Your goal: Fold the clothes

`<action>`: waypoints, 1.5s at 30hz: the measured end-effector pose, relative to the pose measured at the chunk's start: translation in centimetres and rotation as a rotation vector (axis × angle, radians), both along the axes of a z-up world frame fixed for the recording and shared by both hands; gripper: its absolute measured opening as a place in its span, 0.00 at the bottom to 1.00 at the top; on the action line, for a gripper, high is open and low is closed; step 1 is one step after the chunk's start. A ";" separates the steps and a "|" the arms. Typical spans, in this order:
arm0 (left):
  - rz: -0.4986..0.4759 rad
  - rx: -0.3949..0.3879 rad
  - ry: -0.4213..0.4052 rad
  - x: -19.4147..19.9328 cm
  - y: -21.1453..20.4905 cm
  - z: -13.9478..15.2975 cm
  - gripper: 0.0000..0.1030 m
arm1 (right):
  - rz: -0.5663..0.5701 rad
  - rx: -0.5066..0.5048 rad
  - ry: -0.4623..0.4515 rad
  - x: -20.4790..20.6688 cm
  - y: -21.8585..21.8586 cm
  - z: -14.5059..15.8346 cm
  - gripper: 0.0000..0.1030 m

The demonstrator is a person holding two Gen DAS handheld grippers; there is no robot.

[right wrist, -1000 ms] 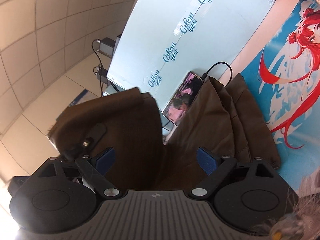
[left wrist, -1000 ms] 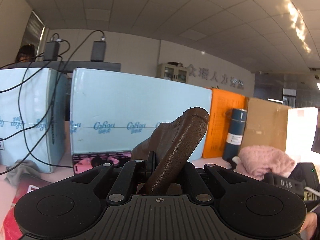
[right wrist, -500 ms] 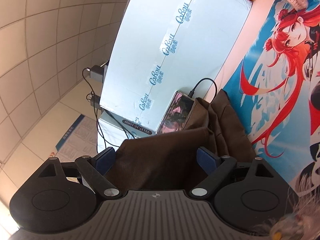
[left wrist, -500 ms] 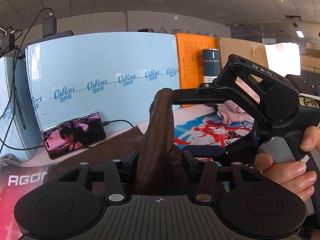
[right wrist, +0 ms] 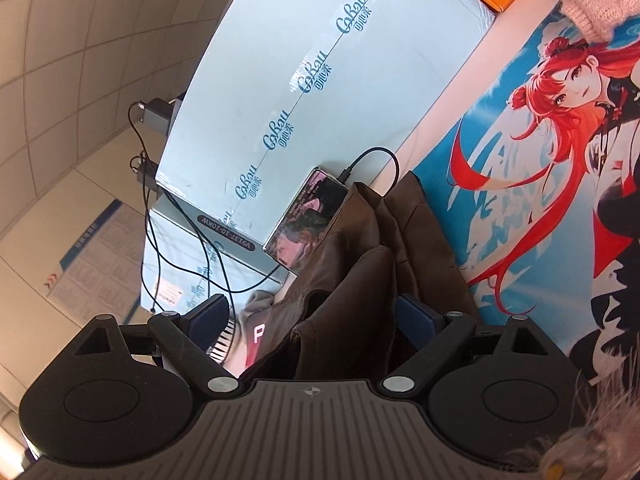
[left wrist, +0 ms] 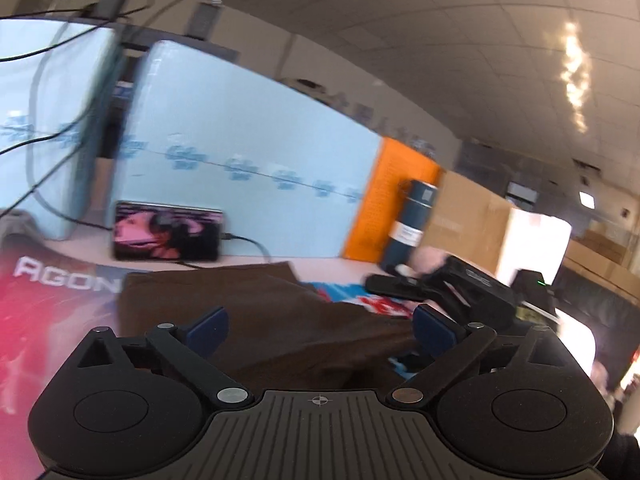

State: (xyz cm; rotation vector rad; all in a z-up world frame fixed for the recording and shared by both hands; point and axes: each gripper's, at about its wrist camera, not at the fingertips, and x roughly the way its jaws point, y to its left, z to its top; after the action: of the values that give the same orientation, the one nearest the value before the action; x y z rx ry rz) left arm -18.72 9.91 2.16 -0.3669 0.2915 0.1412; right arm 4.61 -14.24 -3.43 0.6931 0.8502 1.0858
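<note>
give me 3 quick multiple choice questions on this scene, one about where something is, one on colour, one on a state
1. Where does the phone with the lit screen stand?
A. propped against the pale blue foam board
B. flat on the brown garment
C. on top of the cardboard box

2. What colour is the crumpled garment on the table?
A. pink
B. dark brown
C. white

3. How do the jaws of the left gripper stand?
A. shut on the garment
B. shut on the phone cable
C. open, with nothing clamped between the blue pads

Answers:
1. A, the phone leans upright at the foot of the board, with its cable plugged in.
2. B, the cloth shows dark brown in both wrist views.
3. C, the pads stand wide apart and the garment lies beyond and below them; the right gripper is open too, with cloth bunched between its pads.
</note>
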 end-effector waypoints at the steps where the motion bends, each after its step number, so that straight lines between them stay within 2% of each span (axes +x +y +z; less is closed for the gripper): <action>1: 0.090 -0.022 0.051 0.2 0.8 -0.2 0.98 | -0.010 -0.027 -0.026 -0.3 0.1 0.1 0.85; 2: 0.155 -0.045 0.103 0.4 1.5 -0.5 0.98 | -0.024 -0.059 -0.057 -0.6 0.2 0.2 0.84; 3: 0.169 -0.065 0.149 0.7 2.0 -1.0 0.98 | -0.039 -0.090 -0.088 -0.9 0.4 0.4 0.82; 6: 0.127 -0.084 0.239 1.3 2.2 -2.6 0.98 | -0.077 -0.157 -0.157 -1.7 0.5 0.5 0.64; 8: 0.097 -0.057 0.271 1.6 1.7 -3.4 0.98 | -0.103 -0.180 -0.196 -2.2 0.2 0.5 0.41; 9: 0.093 -0.019 0.276 1.6 1.2 -3.7 0.98 | -0.109 -0.176 -0.217 -2.4 0.1 0.5 0.33; 10: 0.088 0.010 0.279 1.7 0.9 -3.8 0.99 | -0.107 -0.163 -0.239 -2.6 -0.1 0.6 0.13; 12: 0.077 0.039 0.284 1.7 0.5 -4.0 1.00 | -0.108 -0.157 -0.307 -3.3 0.0 1.0 0.13; 14: 0.063 0.030 0.278 1.7 0.6 -4.0 1.00 | -0.118 -0.205 -0.317 -3.3 0.5 1.0 0.13; 15: 0.060 0.026 0.275 1.6 0.6 -4.0 1.00 | -0.121 -0.231 -0.311 -3.2 0.8 0.9 0.14; 16: 0.060 0.026 0.275 1.6 0.6 -4.0 1.00 | -0.126 -0.257 -0.299 -3.0 1.0 0.8 0.20; 17: 0.060 0.028 0.275 1.6 0.5 -4.0 1.00 | -0.134 -0.284 -0.284 -2.8 1.1 0.7 0.30; 18: 0.059 0.028 0.275 1.6 0.5 -4.0 1.00 | -0.150 -0.298 -0.285 -2.9 1.0 0.8 0.35; 19: 0.059 0.026 0.274 1.6 0.6 -4.0 1.00 | -0.170 -0.297 -0.295 -3.1 0.6 1.1 0.45; 20: 0.058 0.022 0.272 1.6 0.6 -4.0 1.00 | -0.190 -0.296 -0.305 -3.4 0.3 1.4 0.59; 21: 0.057 0.019 0.270 1.6 0.7 -4.0 1.00 | -0.196 -0.291 -0.292 -3.6 -0.1 1.5 0.68; 22: 0.057 0.016 0.268 1.6 0.7 -4.0 1.00 | -0.187 -0.283 -0.255 -3.8 -0.4 1.5 0.83; 26: 0.054 0.007 0.263 1.6 0.8 -4.1 1.00 | -0.153 -0.247 -0.107 -4.6 -1.5 1.5 0.88; 34: 0.017 0.041 0.288 2.1 -0.5 -3.9 1.00 | -0.081 -0.174 0.186 -6.3 -3.9 1.4 0.90; 35: 0.017 0.035 0.291 2.1 -0.8 -3.8 1.00 | -0.076 -0.176 0.199 -6.4 -3.9 1.4 0.90; 37: -0.010 -0.009 0.282 1.9 -1.5 -3.6 1.00 | -0.078 -0.204 0.177 -6.5 -3.0 1.6 0.90; 39: -0.092 -0.061 0.273 1.7 -1.8 -3.4 1.00 | -0.115 -0.239 0.129 -6.7 -2.4 2.0 0.90; 41: -0.164 -0.151 0.259 1.5 -0.7 -3.2 1.00 | -0.173 -0.287 0.064 -6.9 -2.0 2.4 0.90; 43: -0.133 -0.235 0.248 1.7 1.5 -3.1 1.00 | -0.221 -0.327 0.014 -7.0 -1.9 2.5 0.90; 45: -0.101 -0.319 0.237 1.9 3.7 -3.0 1.00 | -0.227 -0.329 0.006 -6.7 -1.9 2.4 0.90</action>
State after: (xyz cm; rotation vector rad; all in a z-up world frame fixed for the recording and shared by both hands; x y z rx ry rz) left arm -16.82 13.56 -0.82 -0.6526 0.5685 0.0375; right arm -2.13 -16.12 -1.04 0.5021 0.9058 0.7195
